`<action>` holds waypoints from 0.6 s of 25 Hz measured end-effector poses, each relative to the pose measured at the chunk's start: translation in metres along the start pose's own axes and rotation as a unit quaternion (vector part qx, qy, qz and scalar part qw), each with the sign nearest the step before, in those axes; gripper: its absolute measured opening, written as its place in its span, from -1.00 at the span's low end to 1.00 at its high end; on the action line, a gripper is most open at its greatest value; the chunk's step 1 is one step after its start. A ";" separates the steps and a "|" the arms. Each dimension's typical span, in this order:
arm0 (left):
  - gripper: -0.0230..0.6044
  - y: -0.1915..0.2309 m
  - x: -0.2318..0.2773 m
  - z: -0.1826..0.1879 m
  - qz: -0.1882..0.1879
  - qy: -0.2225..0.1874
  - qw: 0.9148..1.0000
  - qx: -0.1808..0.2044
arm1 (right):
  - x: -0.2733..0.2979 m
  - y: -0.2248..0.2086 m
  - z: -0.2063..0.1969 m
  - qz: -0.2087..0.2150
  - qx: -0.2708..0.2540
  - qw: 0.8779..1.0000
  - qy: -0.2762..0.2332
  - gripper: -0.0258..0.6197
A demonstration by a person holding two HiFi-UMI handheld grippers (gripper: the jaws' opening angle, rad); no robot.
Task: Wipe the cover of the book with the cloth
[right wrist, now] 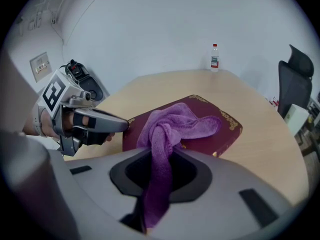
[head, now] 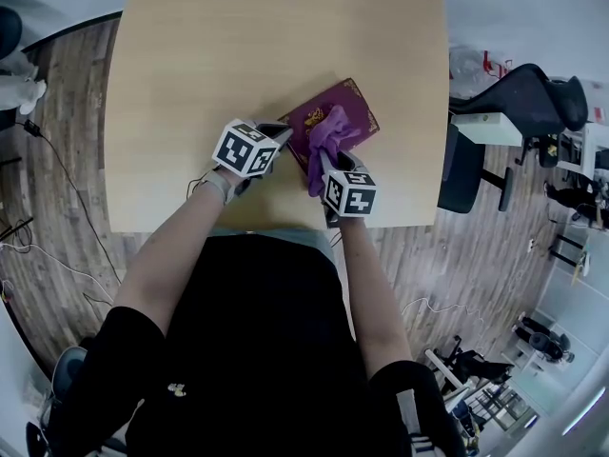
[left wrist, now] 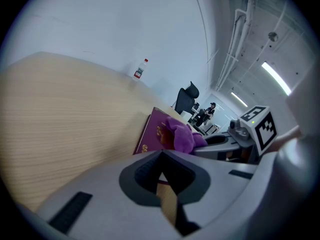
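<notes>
Wood-plank floor all round; pale tabletop [head: 190,84] in the middle.

Left side first. We held the left tongs [head: 281,133] with jaws pressed together and nothing between them. Their tip sat at the near-left corner of the book [head: 358,103], touching or just short; we could not settle which. Our reading: a pin, to stop the book sliding under the wipe.

The book lay flat, maroon cover up, turned cornerwise to us, near the tabletop's front edge.

The cloth [head: 329,133], purple and bunched, rested on the middle of the cover. Its tail ran back into the right tongs [right wrist: 160,156], which were clamped on it. We judged the bunching gave a thick pad to push with. Gilt corners showed uncovered, so most of the cover looked unwiped.

A small bottle [right wrist: 214,57] stood at the far edge, well apart from the work. Further right, off the tabletop, was a black chair [head: 533,98].
</notes>
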State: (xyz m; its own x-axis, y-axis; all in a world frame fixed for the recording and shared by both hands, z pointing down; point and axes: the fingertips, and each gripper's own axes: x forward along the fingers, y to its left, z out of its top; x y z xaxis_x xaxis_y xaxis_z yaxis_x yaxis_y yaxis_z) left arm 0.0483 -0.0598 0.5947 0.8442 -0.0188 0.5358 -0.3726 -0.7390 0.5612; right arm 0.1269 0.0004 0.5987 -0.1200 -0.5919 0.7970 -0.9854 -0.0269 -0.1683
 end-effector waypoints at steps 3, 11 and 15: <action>-0.87 0.000 0.000 -0.001 0.004 0.001 1.000 0.003 | 0.001 -0.015 0.006 -0.007 0.013 1.000 -0.005 -0.64; -0.87 0.000 -0.001 -0.001 0.017 0.001 1.000 0.006 | 0.008 -0.060 0.032 -0.017 0.029 0.999 -0.010 -0.64; -0.87 0.001 -0.003 -0.001 0.025 -0.003 1.000 -0.005 | 0.014 -0.084 0.049 -0.024 0.030 0.999 -0.011 -0.64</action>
State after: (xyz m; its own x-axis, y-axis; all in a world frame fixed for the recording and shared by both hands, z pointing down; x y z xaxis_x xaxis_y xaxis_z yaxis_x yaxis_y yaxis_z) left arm 0.0455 -0.0597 0.5944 0.8273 -0.0595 0.5587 -0.4175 -0.7305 0.5404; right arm 0.2137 -0.0452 0.5953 -0.0701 -0.6066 0.7919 -0.9806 -0.1037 -0.1662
